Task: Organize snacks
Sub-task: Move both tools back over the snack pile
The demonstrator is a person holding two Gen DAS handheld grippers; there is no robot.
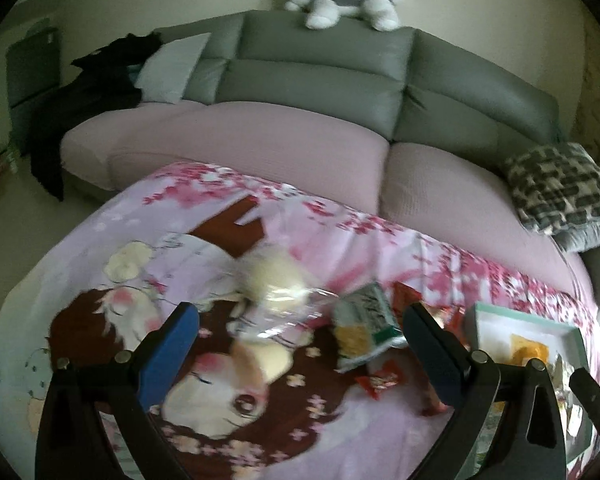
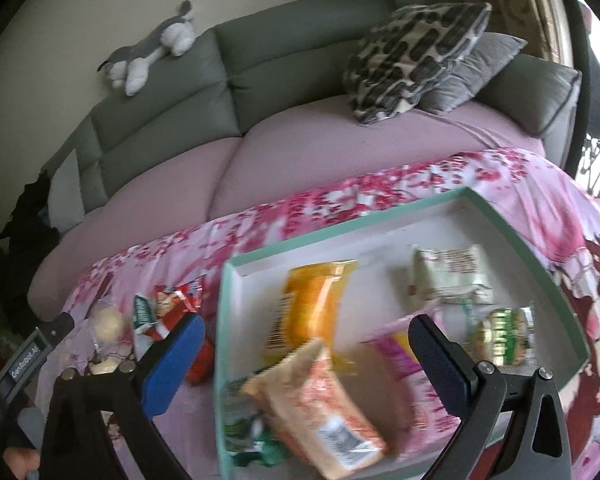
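My left gripper is open over the printed pink cloth, with a clear packet of pale round cakes lying between and just beyond its fingers. A green-and-yellow packet and small red packets lie to its right. My right gripper is open above a white box with a teal rim. An orange-pink packet lies blurred between its fingers. The box also holds an orange packet, a white packet, a green round packet and a pink packet.
A grey sofa with a pink seat cover runs behind the cloth. A plush dog lies on its back. A patterned cushion sits at its right end. The box shows at the right of the left wrist view.
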